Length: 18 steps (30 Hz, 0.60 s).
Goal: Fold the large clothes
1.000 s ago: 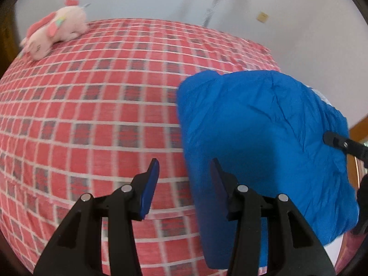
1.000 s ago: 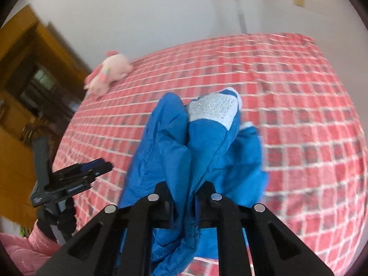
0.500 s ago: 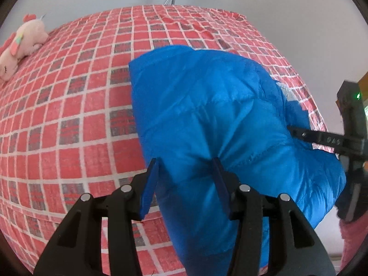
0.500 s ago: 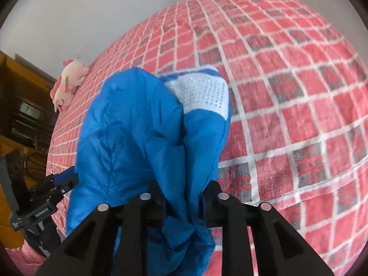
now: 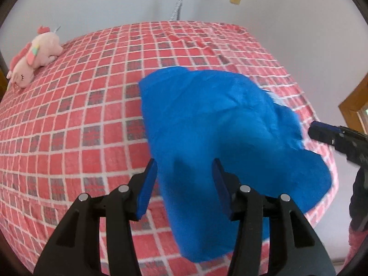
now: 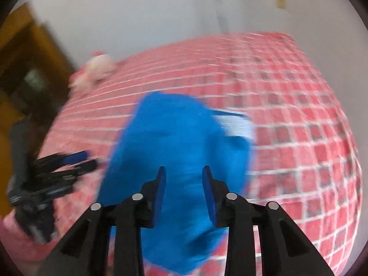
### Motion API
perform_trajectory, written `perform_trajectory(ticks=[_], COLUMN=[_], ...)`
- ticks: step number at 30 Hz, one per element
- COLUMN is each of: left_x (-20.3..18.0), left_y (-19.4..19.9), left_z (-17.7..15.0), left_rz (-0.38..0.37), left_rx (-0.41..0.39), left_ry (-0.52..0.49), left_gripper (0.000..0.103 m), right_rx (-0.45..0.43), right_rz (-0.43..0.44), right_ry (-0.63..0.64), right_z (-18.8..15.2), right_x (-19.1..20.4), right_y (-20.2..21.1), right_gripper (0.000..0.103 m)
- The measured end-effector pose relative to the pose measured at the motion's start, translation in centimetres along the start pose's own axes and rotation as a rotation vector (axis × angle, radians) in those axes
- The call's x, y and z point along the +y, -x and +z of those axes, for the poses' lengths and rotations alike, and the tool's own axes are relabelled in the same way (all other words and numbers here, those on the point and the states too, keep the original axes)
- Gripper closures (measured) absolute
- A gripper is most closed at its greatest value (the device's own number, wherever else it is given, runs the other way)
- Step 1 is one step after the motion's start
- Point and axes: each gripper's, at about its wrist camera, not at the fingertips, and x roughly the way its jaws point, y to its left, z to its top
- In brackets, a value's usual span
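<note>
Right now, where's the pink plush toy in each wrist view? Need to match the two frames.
Left wrist: pink plush toy at the upper left, lying on the far left part of the red checked bedspread.
Right wrist: pink plush toy left of centre in the upper half, blurred, at the bedspread's far edge.
Shared landmark: blue jacket, centre in both views.

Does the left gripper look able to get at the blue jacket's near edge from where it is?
Probably yes. The left gripper is open, with the blue jacket directly ahead between its fingers, and nothing lies in between. The right gripper is off at the jacket's other side.
</note>
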Motion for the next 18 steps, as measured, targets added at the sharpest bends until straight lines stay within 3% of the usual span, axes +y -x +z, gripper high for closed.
perform_trajectory(ticks=[2,5,9,12,18], left_x=[-1.1,-2.5,-3.0,-2.8,-3.4], left_y=[0.4,0.2,-1.4,-2.5,-4.3], left_z=[-0.7,-1.8,-3.1,-3.7,-4.8], left_rz=[-0.005,0.016,-0.01,-0.034,-0.001], left_rx=[-0.018,-0.03,0.023,0.048,0.037], left_ry=[-0.03,-0.093,-0.118,-0.117,-0.179], left_gripper=[0.054,0.054,0.054,0.051,0.049], right_rx=[0.032,0.088,0.162,0.23,0.204], right_rz=[0.01,-0.034,-0.071,-0.129,-0.073], right_ry=[0.055,0.05,-0.024,-0.067,-0.177], right_z=[-0.7,-2.7,-5.5,-7.8,-10.4], right_x=[2.1,1.9,0.0,-1.3,-3.1], right_y=[-0.2,-1.0,-2.4,-4.3,-7.0], right_gripper=[0.081,0.083,0.102,0.103,0.103])
